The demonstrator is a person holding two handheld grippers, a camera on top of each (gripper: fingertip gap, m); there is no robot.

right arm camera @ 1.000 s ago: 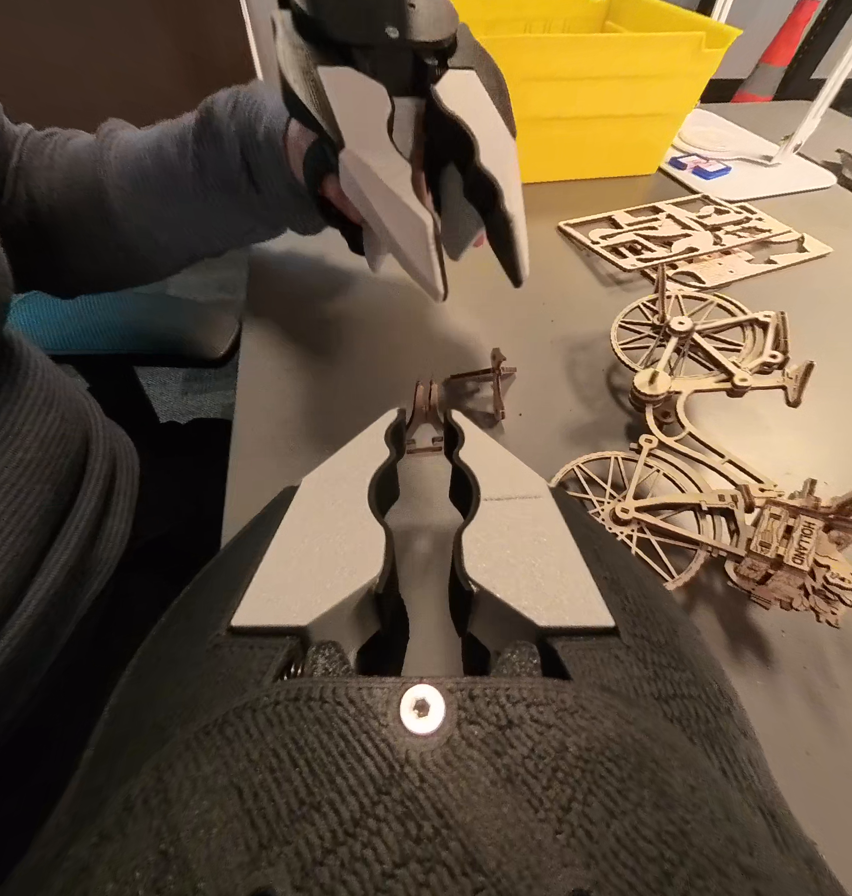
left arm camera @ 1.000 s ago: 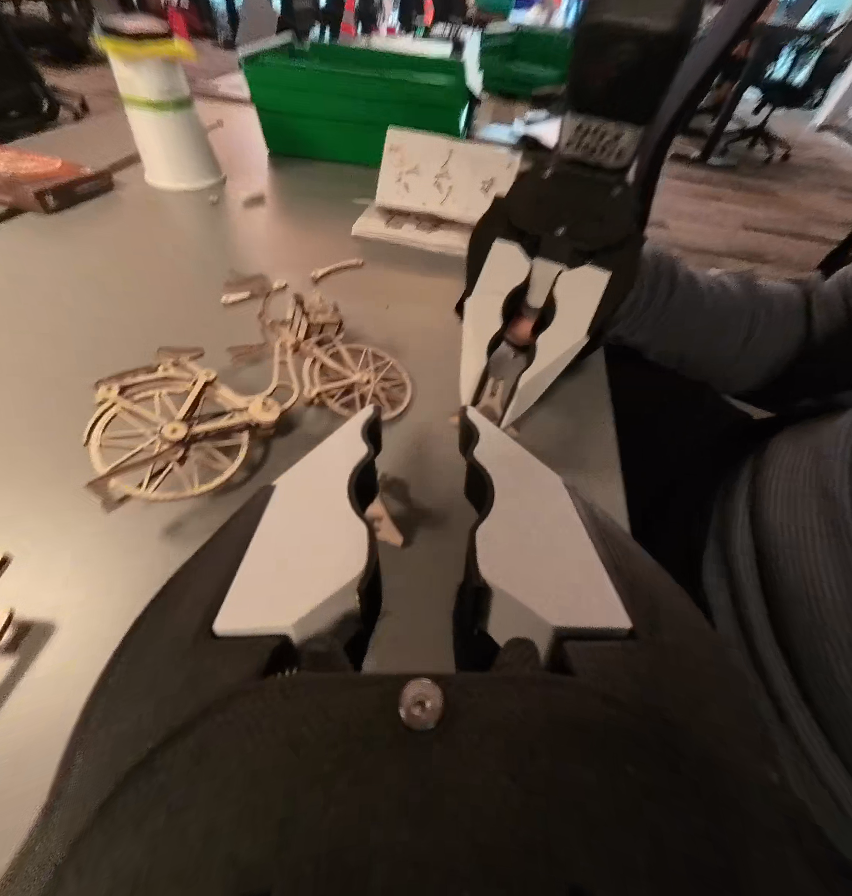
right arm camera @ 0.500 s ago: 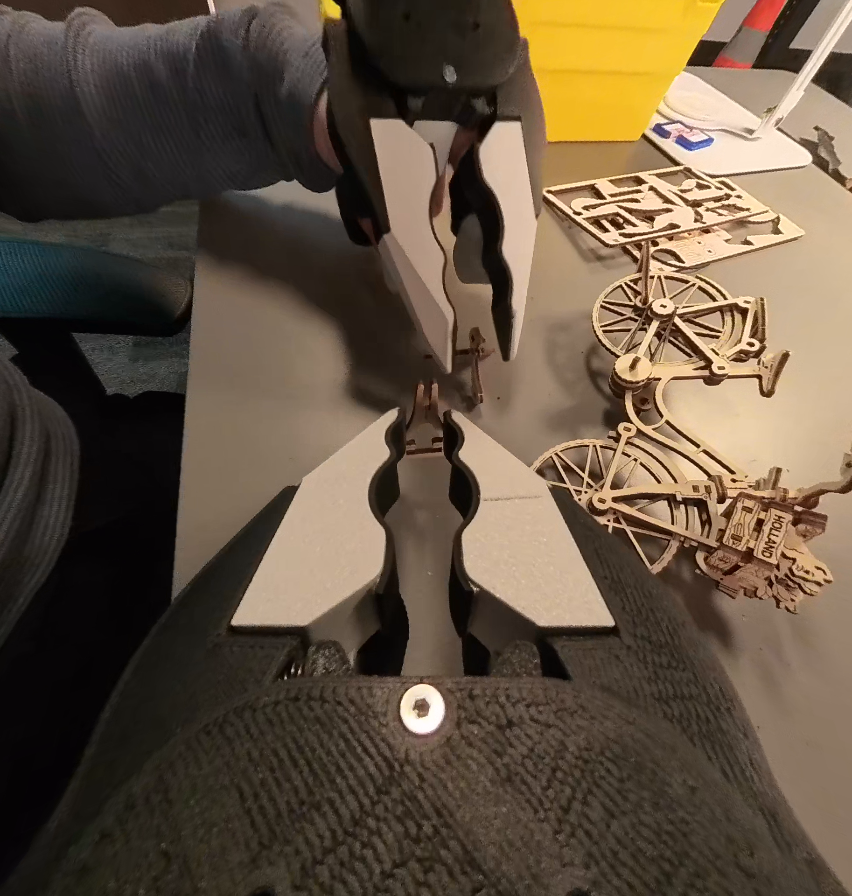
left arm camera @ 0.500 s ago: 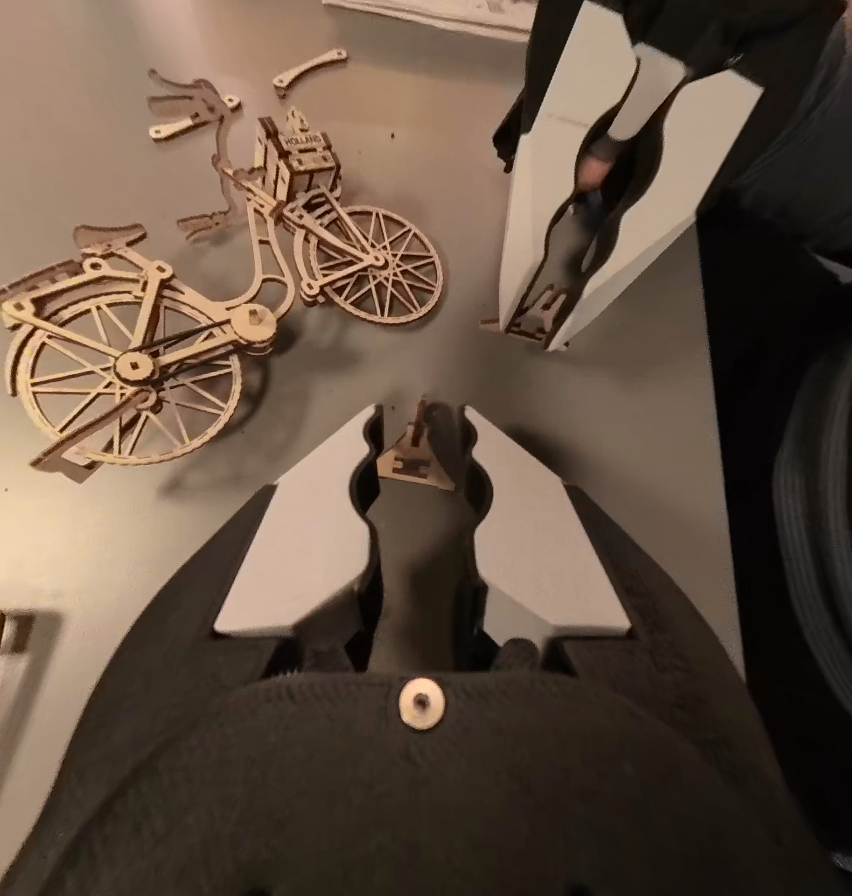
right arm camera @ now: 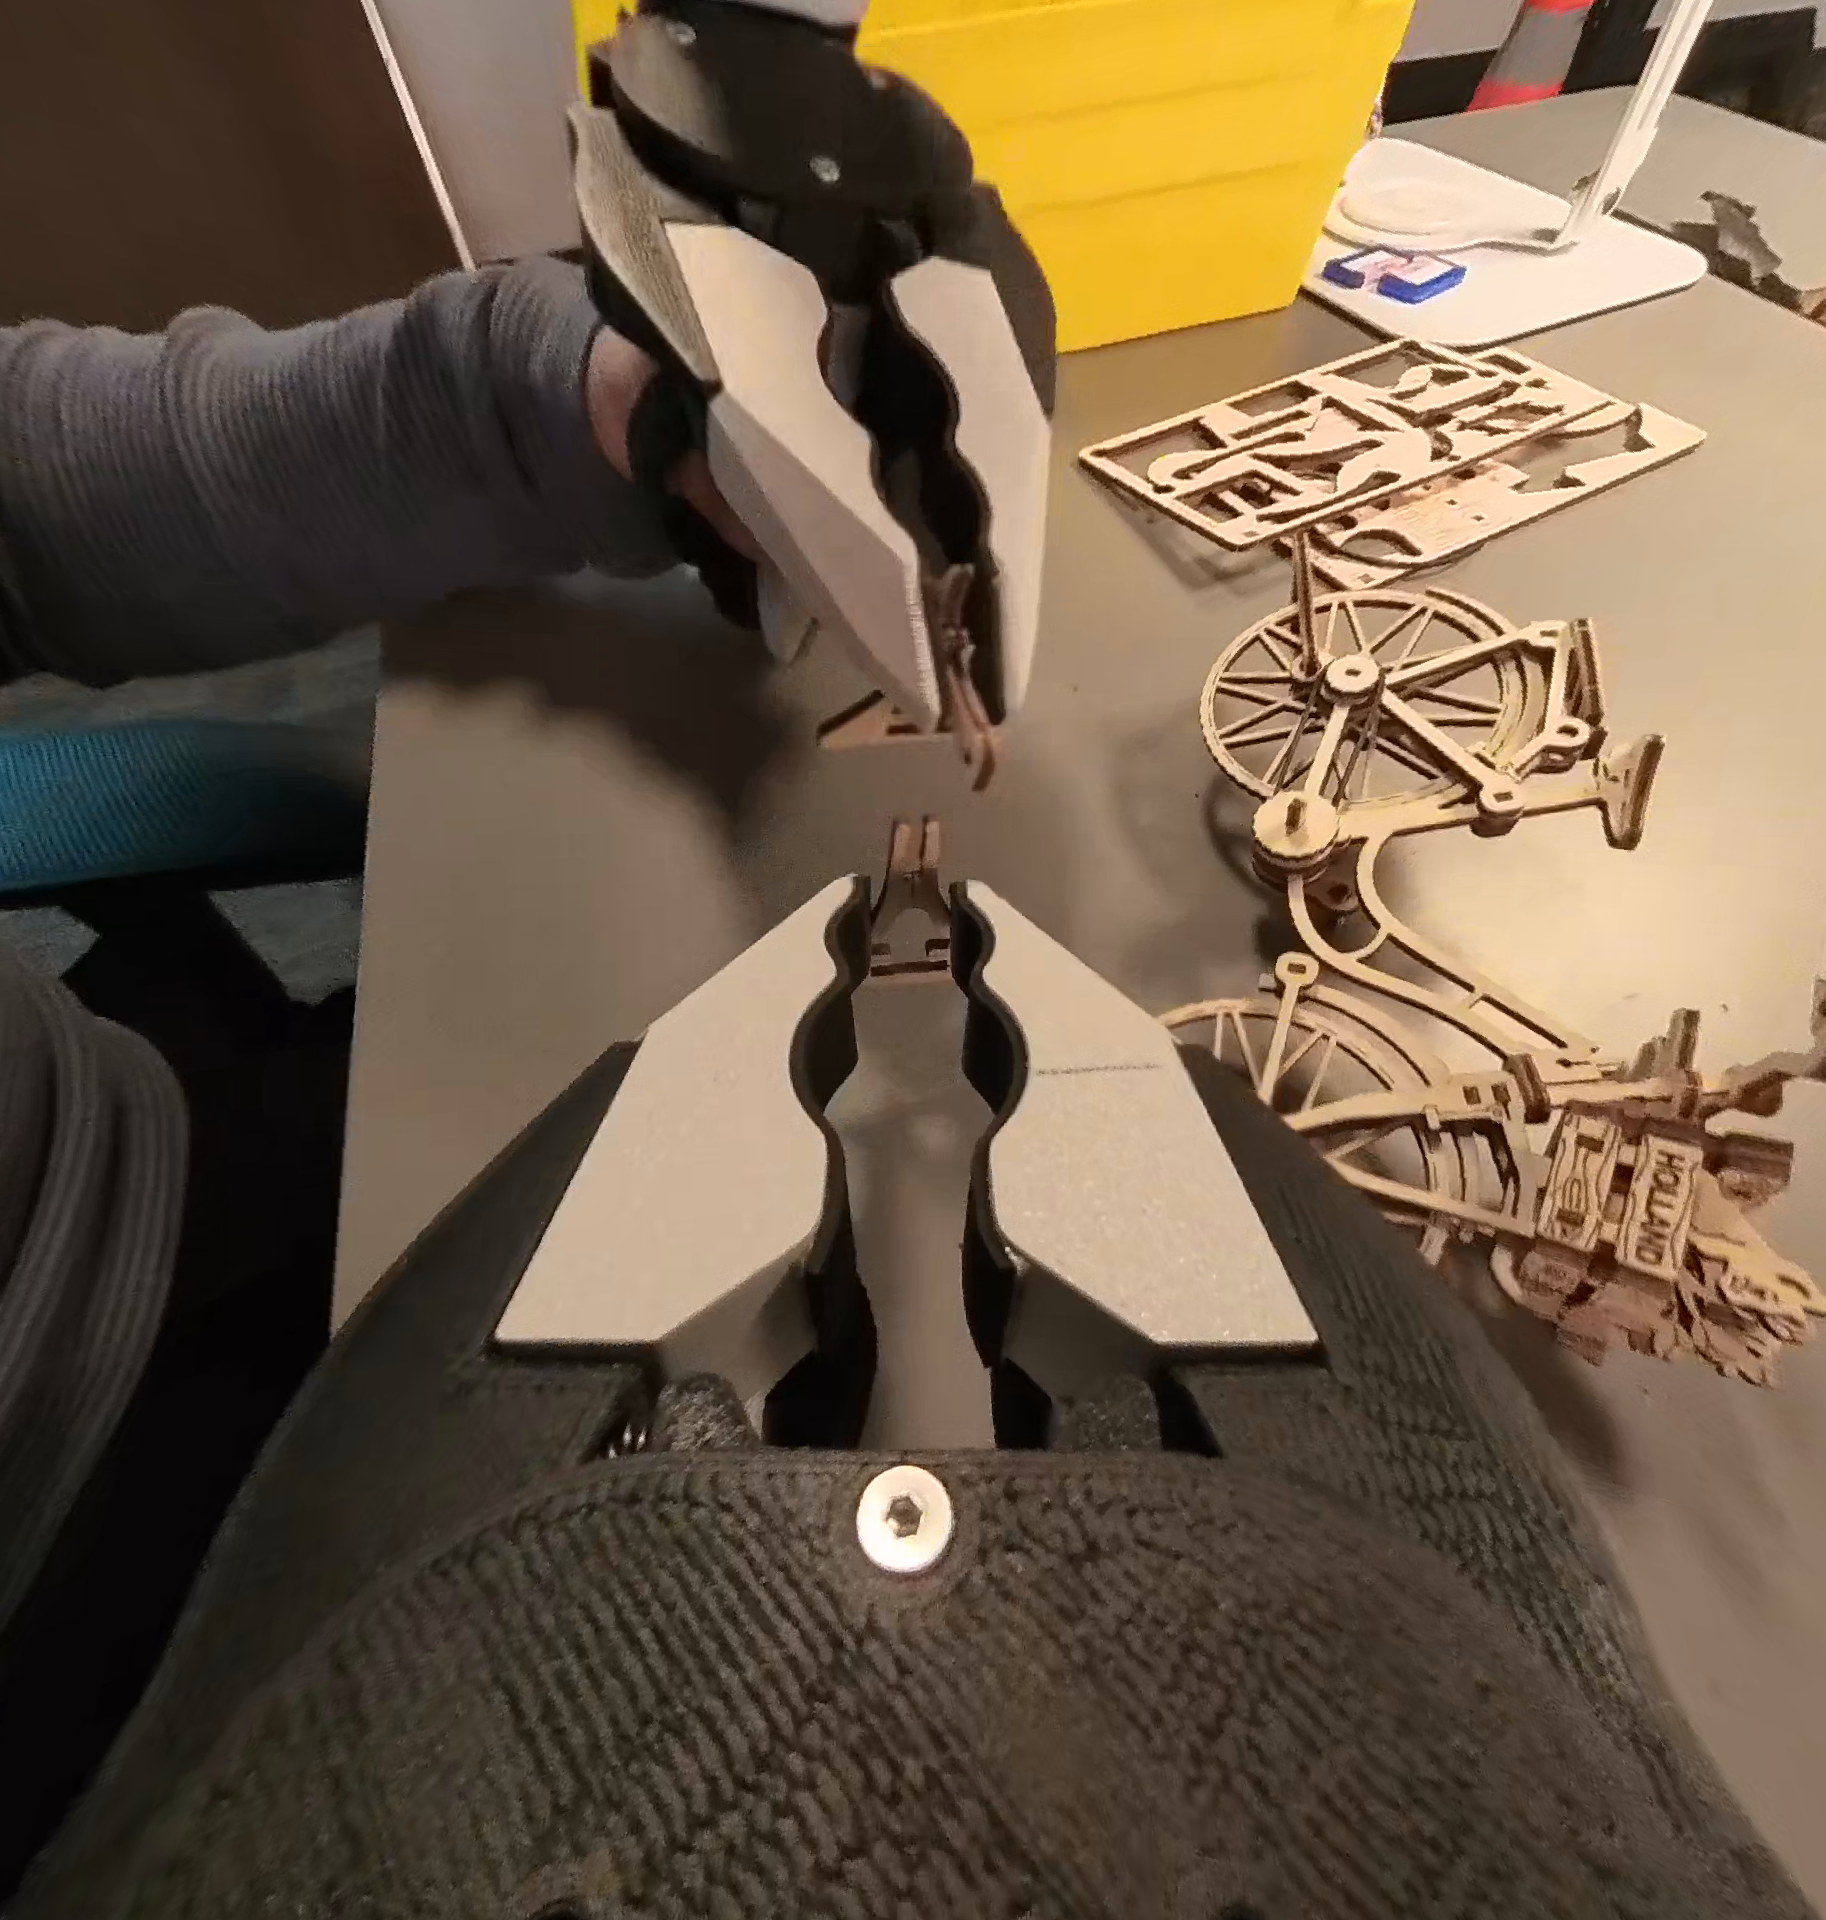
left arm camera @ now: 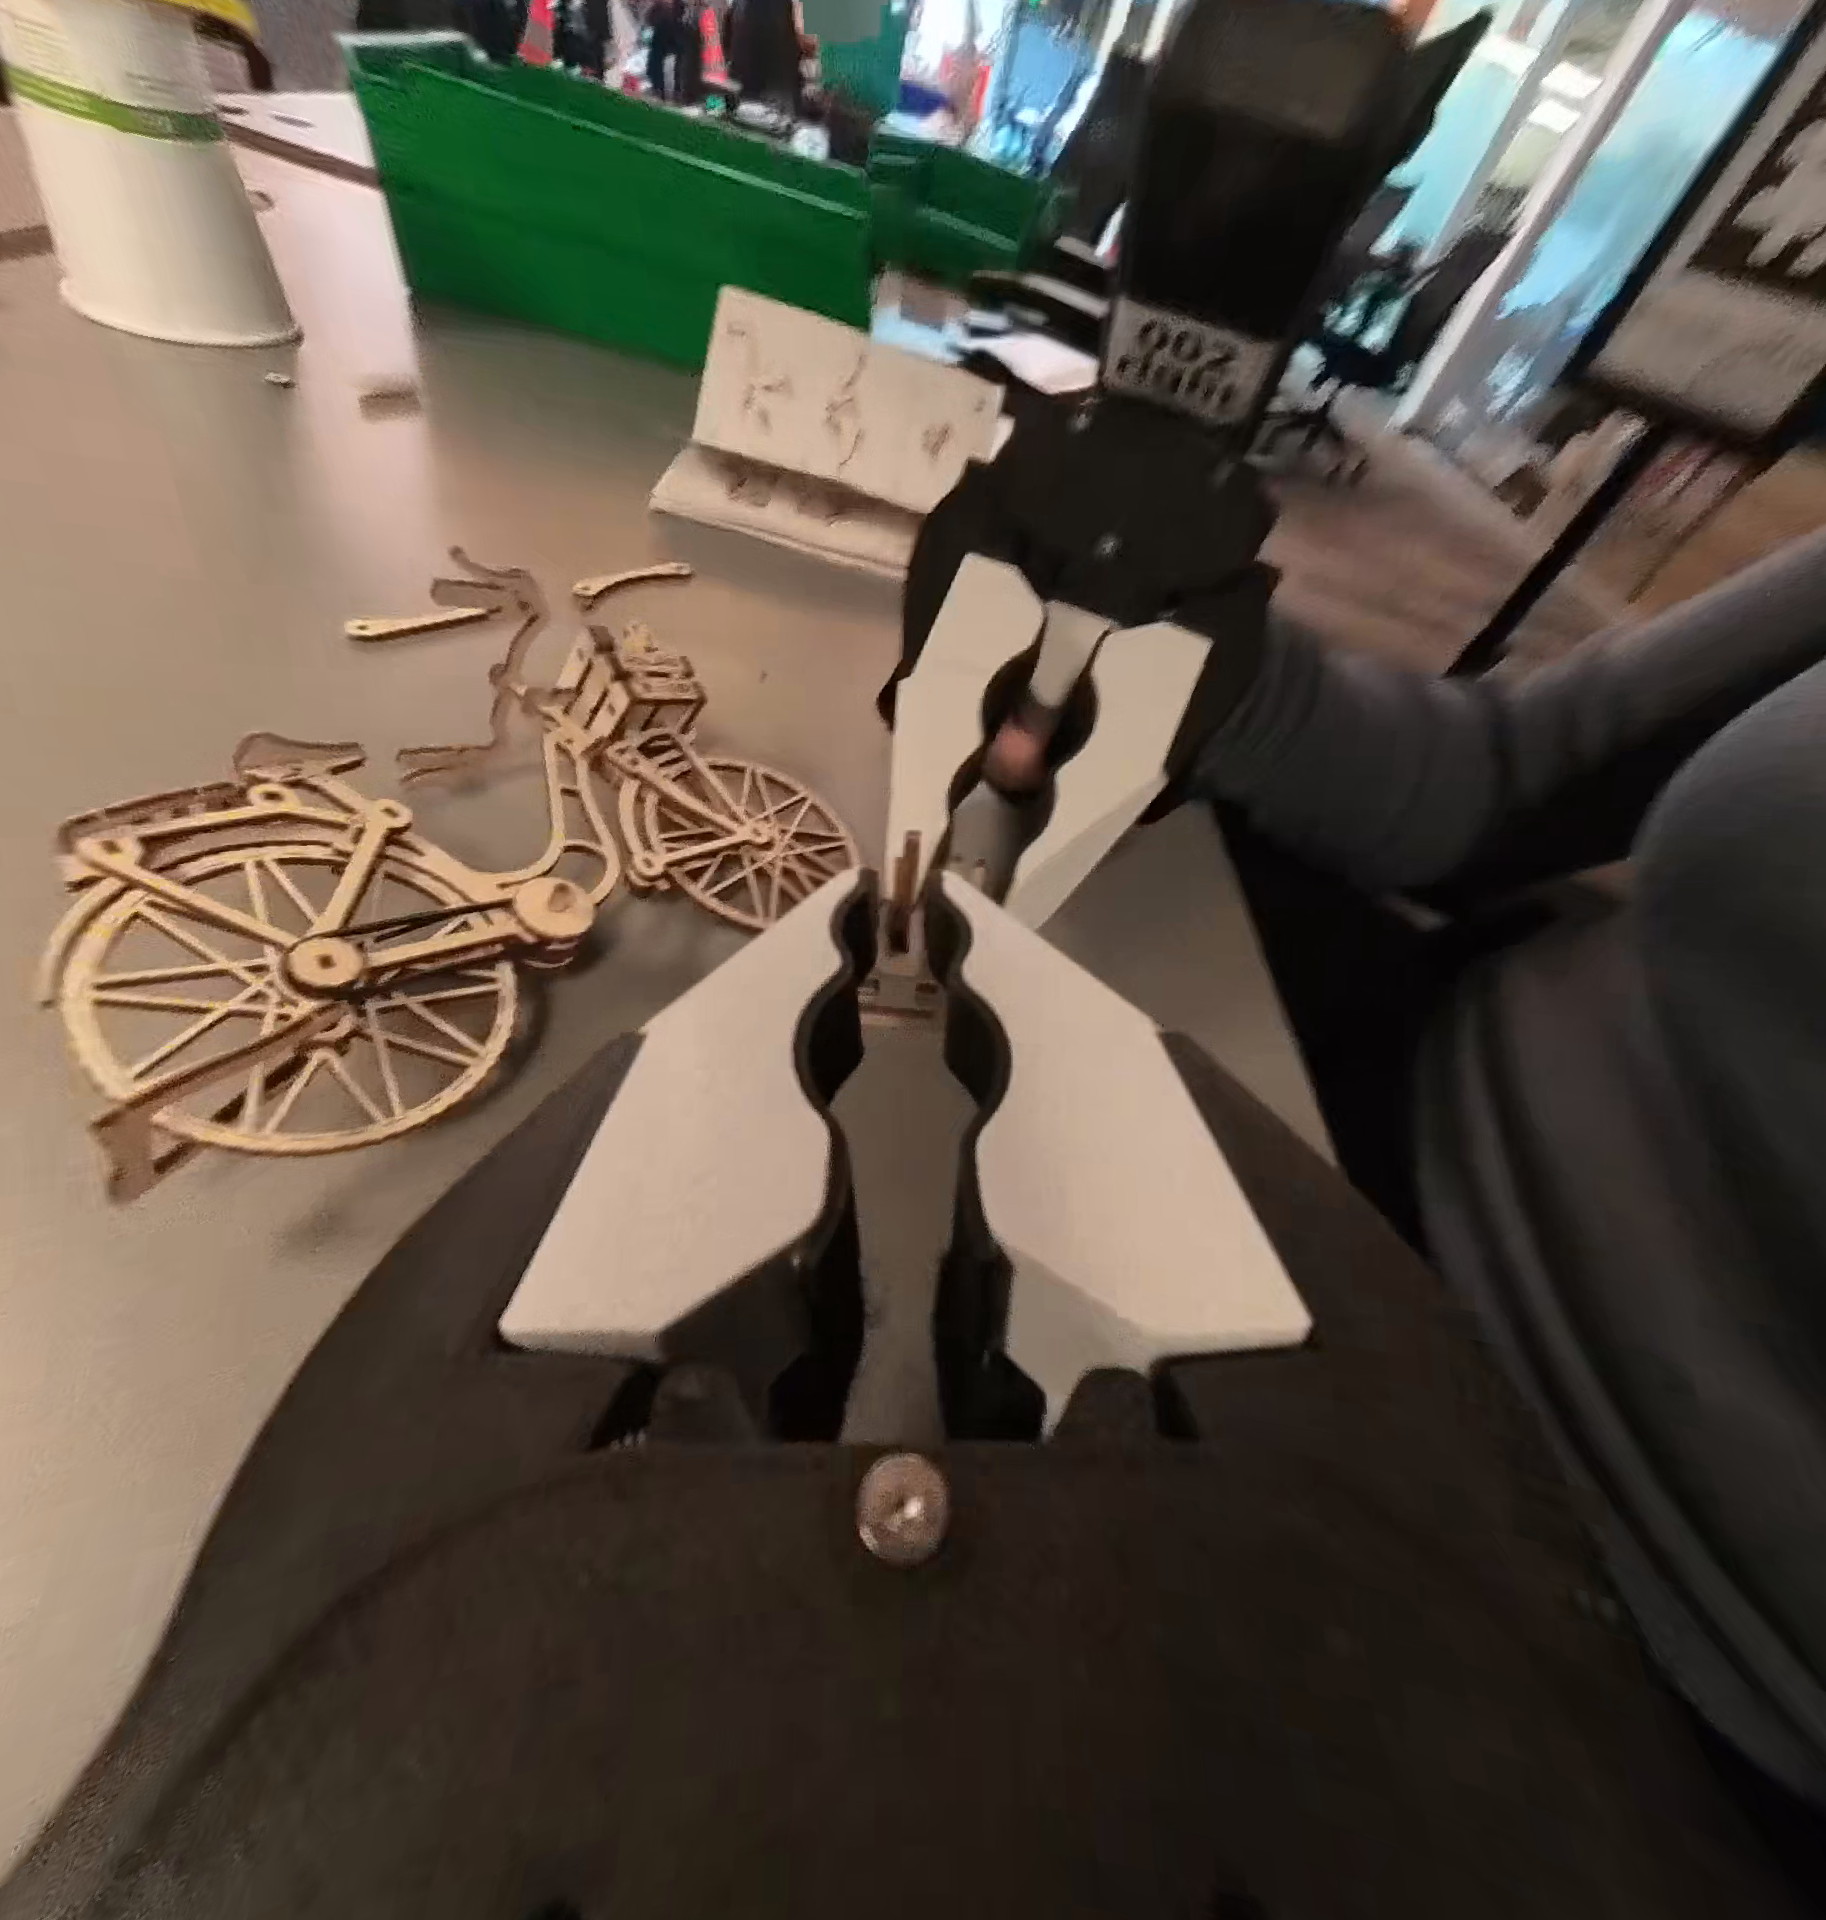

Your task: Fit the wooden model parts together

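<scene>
The model bicycle [left arm camera: 369, 914] was laid flat on the surface [left arm camera: 161, 499], left of the left tongs [left arm camera: 901, 894] in the left wrist view. Loose strips [left arm camera: 421, 623] were placed behind it, a bin [left arm camera: 618, 229] farther back (at the far edge). The right tongs [right arm camera: 907, 894] were held facing the left ones, tips near, apart.

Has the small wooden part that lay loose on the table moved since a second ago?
Yes. The small wooden part is off the table, gripped in the left tool.
</scene>
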